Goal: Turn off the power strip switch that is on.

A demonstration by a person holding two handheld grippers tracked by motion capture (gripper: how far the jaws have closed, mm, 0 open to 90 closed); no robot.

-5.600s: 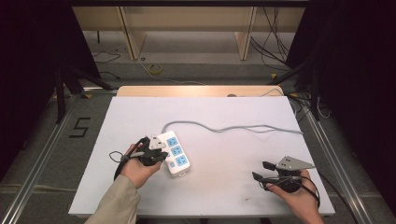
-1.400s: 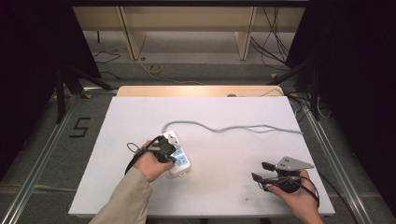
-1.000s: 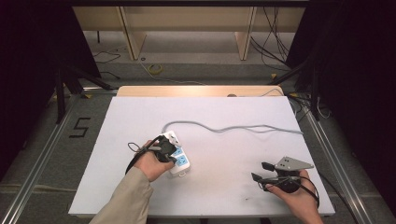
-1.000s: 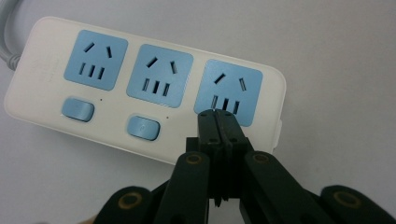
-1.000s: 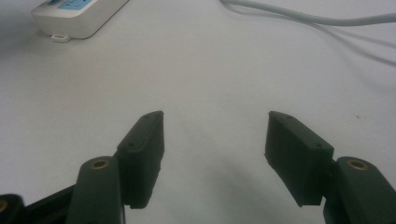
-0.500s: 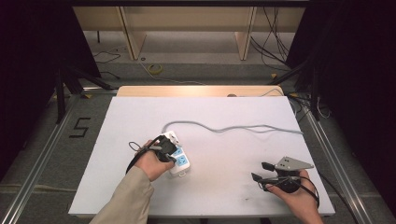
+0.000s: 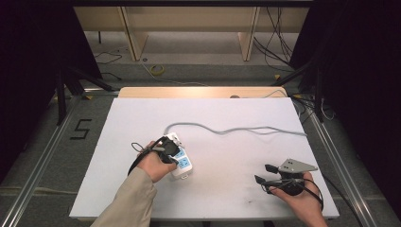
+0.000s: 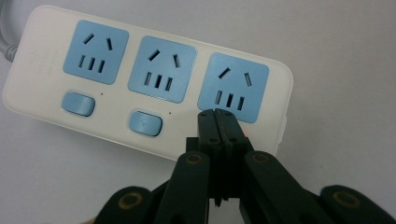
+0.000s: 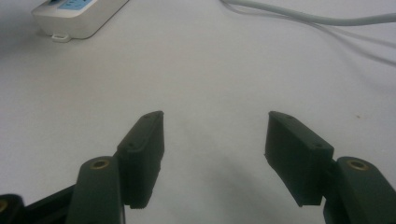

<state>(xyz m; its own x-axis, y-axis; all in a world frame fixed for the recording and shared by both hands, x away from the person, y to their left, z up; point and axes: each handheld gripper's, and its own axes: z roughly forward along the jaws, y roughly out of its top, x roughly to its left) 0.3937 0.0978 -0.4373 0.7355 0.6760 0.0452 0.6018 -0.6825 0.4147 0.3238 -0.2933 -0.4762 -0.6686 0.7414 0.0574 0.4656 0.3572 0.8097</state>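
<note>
Power strip (image 8: 140, 88): left tool (image 8: 218, 114) closed, tips pressing down.

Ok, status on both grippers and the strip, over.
Left gripper shut, tips on white power strip with blue sockets, third switch. Right gripper open, idle. Nothing in the way.

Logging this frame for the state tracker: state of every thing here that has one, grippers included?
left gripper: jaws shut, tips on the third switch spot of the power strip.
right gripper: jaws open, holding nothing, low over the table.
power strip: flat on the table, all three sockets vacant.
strip's grey cable: slack, snaking across the table toward its right edge.
</note>
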